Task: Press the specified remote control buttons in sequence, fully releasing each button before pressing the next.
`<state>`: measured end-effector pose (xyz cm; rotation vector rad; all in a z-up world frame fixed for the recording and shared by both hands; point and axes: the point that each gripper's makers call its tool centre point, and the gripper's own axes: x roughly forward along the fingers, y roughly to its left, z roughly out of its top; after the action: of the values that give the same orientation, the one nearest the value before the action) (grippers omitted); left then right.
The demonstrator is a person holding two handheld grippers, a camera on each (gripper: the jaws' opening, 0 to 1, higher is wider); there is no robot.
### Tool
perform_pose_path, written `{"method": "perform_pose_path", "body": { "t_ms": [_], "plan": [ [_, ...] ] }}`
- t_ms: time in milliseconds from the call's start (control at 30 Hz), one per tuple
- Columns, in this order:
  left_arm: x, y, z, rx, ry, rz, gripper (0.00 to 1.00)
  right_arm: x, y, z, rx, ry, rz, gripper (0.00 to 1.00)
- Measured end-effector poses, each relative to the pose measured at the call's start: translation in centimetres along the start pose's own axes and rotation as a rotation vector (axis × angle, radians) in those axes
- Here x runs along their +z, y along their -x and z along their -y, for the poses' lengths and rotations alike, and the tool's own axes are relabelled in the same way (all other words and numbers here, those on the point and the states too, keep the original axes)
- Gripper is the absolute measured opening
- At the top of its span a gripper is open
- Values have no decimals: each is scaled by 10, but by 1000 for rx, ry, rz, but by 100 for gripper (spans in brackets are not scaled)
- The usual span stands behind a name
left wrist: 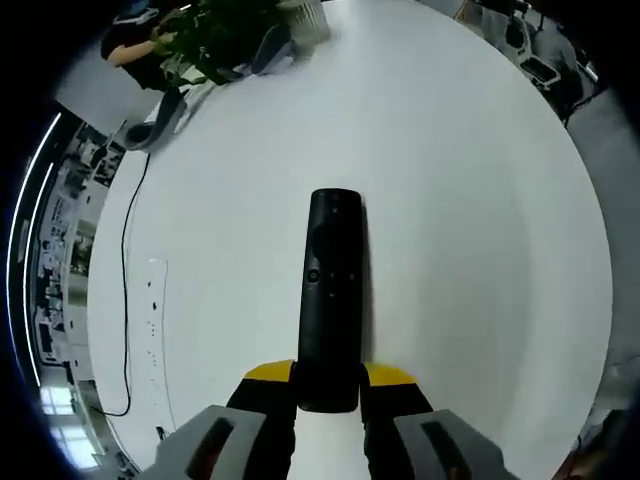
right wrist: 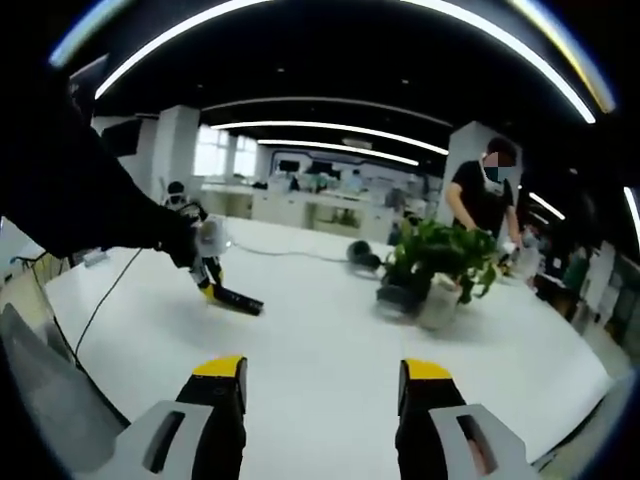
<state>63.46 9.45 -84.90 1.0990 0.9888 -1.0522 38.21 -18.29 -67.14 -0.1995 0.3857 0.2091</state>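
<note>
Left gripper view: clamped remote control (left wrist: 331, 300)

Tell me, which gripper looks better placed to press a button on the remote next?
Probably the right gripper: its jaws are open, holding nothing, and it faces the remote across the table. The left gripper is shut on the remote's near end, steadying it.

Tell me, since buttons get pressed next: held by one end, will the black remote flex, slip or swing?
The remote looks like a rigid slab, so flexing is unlikely. The left tongs grip only its near end, so pressing farther out may lever it downward. Its smooth casing could slip somewhat.
</note>
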Motion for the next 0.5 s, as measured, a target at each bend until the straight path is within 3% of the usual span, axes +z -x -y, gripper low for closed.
{"method": "perform_pose_path", "body": {
  "t_ms": [100, 233, 300, 433, 500],
  "plan": [
    [-2, -4, -4, 7, -20, -12, 24, 0, 0, 0, -2, 6, -1, 59],
    [-2, -8, -5, -10, 17, -18, 24, -2, 0, 0, -3, 7, -9, 59],
    [-3, -11, -6, 13, -17, -20, 24, -3, -1, -2, 4, 1, -16, 58],
    [-4, -11, -11, 29, 16, -18, 25, -2, 0, -4, 11, 10, -11, 58],
    [-5, -12, -9, 18, 19, -18, 29, -1, 0, -4, 13, 12, -10, 58]
  ]
}}
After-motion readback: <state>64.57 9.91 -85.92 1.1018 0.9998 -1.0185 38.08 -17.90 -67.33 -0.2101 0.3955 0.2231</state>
